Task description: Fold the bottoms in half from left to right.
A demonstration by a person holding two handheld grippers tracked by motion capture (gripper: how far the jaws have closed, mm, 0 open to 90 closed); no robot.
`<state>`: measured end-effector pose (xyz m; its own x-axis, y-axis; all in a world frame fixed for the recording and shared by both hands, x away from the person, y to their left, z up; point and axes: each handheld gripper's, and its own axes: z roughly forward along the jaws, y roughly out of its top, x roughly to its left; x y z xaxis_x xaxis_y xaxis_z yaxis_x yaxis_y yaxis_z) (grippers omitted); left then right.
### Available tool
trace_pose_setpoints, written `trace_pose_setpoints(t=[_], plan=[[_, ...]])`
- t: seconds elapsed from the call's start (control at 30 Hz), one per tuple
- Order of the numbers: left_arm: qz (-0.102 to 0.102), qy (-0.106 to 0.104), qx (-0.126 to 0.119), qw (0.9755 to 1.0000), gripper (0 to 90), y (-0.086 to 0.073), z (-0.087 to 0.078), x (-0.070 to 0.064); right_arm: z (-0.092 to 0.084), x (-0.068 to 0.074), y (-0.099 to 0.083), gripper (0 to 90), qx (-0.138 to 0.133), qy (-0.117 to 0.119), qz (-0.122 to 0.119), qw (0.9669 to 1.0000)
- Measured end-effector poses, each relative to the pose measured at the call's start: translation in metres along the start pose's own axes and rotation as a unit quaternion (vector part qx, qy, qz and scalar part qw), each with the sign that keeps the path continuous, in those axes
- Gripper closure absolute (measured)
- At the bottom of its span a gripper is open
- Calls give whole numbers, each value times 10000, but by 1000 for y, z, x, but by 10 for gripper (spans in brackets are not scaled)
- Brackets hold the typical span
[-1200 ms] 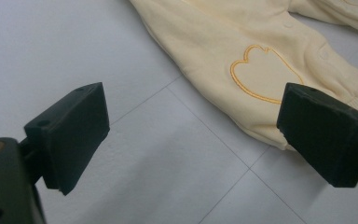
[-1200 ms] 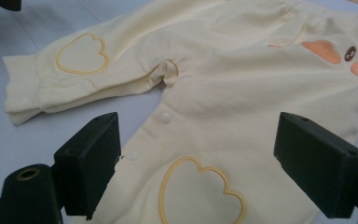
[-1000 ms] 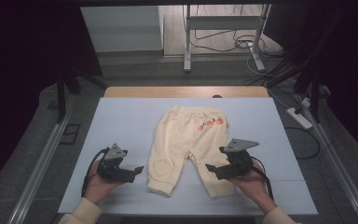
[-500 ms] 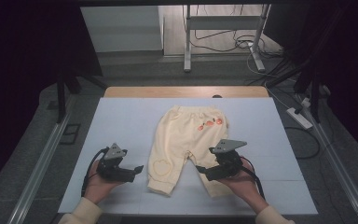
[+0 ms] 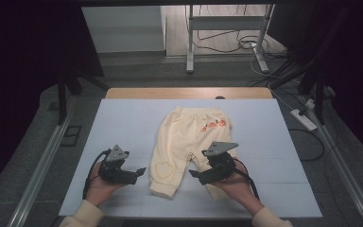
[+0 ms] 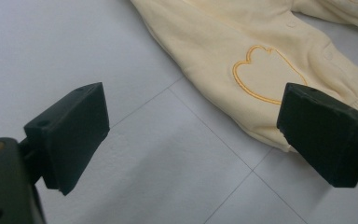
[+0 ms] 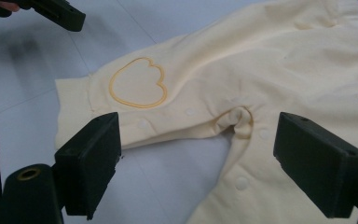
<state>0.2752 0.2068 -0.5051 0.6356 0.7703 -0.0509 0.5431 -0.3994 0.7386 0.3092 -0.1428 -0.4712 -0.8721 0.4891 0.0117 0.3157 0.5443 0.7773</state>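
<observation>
Matte pale-blue table (image 5: 123,123), soft cream baby trousers (image 5: 179,137) flat; left claw (image 6: 191,135), right claw (image 7: 196,158) wide open, empty

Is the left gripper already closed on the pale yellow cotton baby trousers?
No, the left gripper stands wide open beside the pale yellow cotton baby trousers, gripping nothing.

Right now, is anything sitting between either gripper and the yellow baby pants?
Nothing visible. Bare white table lies between the open left gripper and the pants, next to the leg with the heart outline. The right gripper, also open, already hovers over the crotch seam with no object between.
</observation>
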Motion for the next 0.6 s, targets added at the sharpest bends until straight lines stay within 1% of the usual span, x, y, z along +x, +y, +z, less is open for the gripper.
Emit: trace_pose_setpoints(t=[0.2,0.47,0.6], plan=[[-18,-43,0,10000,90,0,1,1,10,8,5,159,79,204,-36,9998],[-38,-43,-12,10000,90,0,1,2,21,16,10,159,144,332,-115,9993],[-96,-107,-57,9999,90,2,3,3,29,21,14,159,201,441,-161,9987]])
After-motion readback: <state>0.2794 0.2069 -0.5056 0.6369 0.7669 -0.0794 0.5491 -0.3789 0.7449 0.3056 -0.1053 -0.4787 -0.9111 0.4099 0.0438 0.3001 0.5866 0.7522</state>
